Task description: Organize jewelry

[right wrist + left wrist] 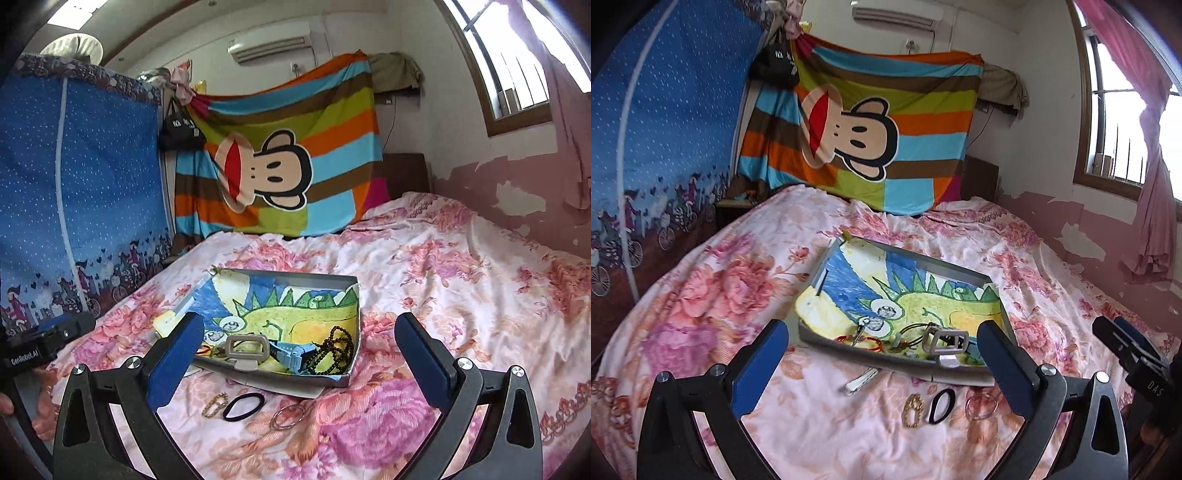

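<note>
the left gripper [882, 363] stands wide, its blue pads [759, 369] far apart with nothing between them, held above the bed [701, 295] and pointing a little down toward the tray [960, 373]. the right gripper [299, 363] is just as wide and empty, also above the bed and aimed at the same tray. each shows at the edge of the other's view: the right one at the far right of the left view, the left one at the far left of the right view, with a hand [5, 406] partly seen below it.

just before the fingers, loose on the flowered sheet, lie a silver clip [858, 382], a gold chain piece [911, 410], a black hair tie [941, 404] and thin rings [981, 406]. the chain piece touches or nearly touches the hair tie; the rings sit a little apart to the right. all four are outside the tray, near its front wall.

the tray is shallow and grey, lined with a dinosaur drawing [905, 295]. at its near end sit a beige buckle [245, 347], a blue watch [295, 356], dark beads [334, 349] by the right wall, a red cord [864, 341] and a black cord [914, 328]. a few smaller bits among them are too small to tell.

behind the bed hangs a striped monkey blanket [857, 136]. a blue wardrobe [665, 129] stands to the left, a window [1119, 122] with a pink curtain [1152, 221] to the right.
</note>
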Demonstrator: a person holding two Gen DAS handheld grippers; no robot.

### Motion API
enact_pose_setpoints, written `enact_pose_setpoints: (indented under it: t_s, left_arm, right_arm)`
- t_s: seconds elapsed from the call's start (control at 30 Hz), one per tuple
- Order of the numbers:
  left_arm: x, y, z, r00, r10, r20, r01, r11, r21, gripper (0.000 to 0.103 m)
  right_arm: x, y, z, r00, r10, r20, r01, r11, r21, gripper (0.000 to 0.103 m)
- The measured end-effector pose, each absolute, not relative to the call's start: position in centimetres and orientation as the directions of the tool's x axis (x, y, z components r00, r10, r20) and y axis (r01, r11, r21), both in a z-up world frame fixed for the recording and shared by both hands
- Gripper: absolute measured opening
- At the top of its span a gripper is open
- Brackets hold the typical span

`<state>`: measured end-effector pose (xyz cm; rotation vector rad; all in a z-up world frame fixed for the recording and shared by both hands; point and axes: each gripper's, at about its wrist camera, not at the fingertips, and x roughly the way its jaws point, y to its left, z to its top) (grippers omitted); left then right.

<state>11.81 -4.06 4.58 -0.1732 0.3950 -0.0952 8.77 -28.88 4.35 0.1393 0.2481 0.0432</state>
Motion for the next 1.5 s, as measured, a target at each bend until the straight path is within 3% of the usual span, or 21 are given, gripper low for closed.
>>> enact_pose_setpoints:
  t_s: [0.4, 0.87, 1.17, 1.5]
  left_arm:
    - [6.2, -2.6, 3.9, 0.931, -0.105, -0.348, 0.054, 0.987, -0.152, 0.103]
    - [2.3, -2.6, 1.8, 0.908, -0.122, -0.402, 0.081, 0.990, -0.118, 0.103]
    - [1.6, -2.8, 0.2, 0.864, -0.131, -0.487, 0.104, 0.991, -0.082, 0.103]
    - [4.1, -3.4, -2.9, 0.749, -0.146, -0.646, 0.134, 0.989, -0.069, 0.103]
  right_arm:
    - [3.2, -27.9, 3.4, 0.960, 0.066, -0.274, -0.033, 0.992, 0.123, 0.101]
    - [-0.3, -26.8, 1.6, 0.928, 0.084, -0.364, -0.056, 0.995, 0.088, 0.101]
    - [0.9, -26.5, -0.7, 0.864, 0.082, -0.497, -0.055, 0.996, 0.068, 0.101]
    - [3.5, -25.8, -3.1, 0.776, 0.062, -0.627, -0.047, 0.998, 0.040, 0.101]
